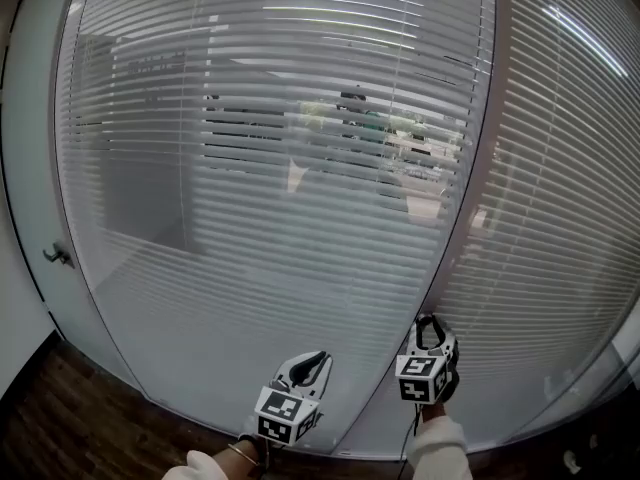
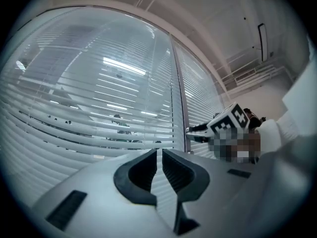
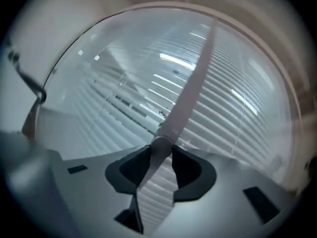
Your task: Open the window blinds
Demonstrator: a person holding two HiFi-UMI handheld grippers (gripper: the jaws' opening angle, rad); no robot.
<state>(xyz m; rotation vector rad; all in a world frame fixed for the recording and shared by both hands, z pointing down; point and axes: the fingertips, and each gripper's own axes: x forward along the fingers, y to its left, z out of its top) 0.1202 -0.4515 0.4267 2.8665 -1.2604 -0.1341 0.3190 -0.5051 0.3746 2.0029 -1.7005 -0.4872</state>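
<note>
The blinds (image 1: pixel 280 168) hang full length behind the glass, the slats lowered across the whole pane; through a middle band they stand tilted enough to show desks and a figure in the room beyond, while the top and bottom read as near closed, so I judge the opening begun but far from done; the neighbouring blind (image 1: pixel 570 188) on the right looks closed. The right gripper (image 3: pixel 161 150) has its jaws closed on the lower end of a pale rod (image 3: pixel 190 83) that runs up along the frame between the panes, likely the tilt control; turning or pulling it is what remains. The left gripper (image 2: pixel 159 152) holds nothing, its jaws drawn almost together with only a thin slit between, low beside the right one. A door handle (image 1: pixel 55 256) sits at the far left, well apart; dark floor (image 1: pixel 60 408) lies below; the glass itself stands between the grippers and the slats.
</note>
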